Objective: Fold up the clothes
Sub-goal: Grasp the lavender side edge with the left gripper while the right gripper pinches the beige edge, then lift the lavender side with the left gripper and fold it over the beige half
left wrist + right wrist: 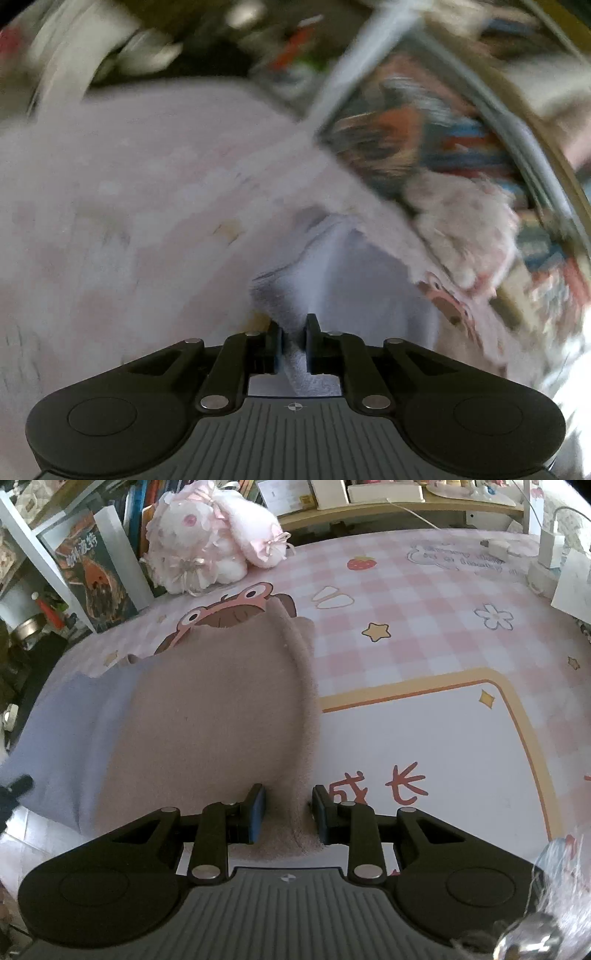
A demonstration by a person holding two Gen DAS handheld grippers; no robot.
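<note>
The right hand-held gripper (289,814) has its jaws clamped on the near edge of a fuzzy pinkish-beige garment (221,709), a ridge of the fabric bunched between the pads. The garment lies spread on a bench covered with a pink checked mat (424,627). To the left of the garment, touching it, lies a pale lavender cloth (74,731). Just right of the garment, red characters reading "成长" (380,786) stand printed inside a white panel with a yellow border. Beyond the garment's far edge a cartoon frog-like face (236,605) shows on the mat, then a strawberry (362,563) and blue writing too small to read. Farther left of the garment sits a pink-and-white plush toy (214,542), and a book cover (96,576) with unreadable characters.

The left wrist view is blurred: the left hand-held gripper (293,341) has its jaws nearly together, pinching lavender fabric (351,288).
</note>
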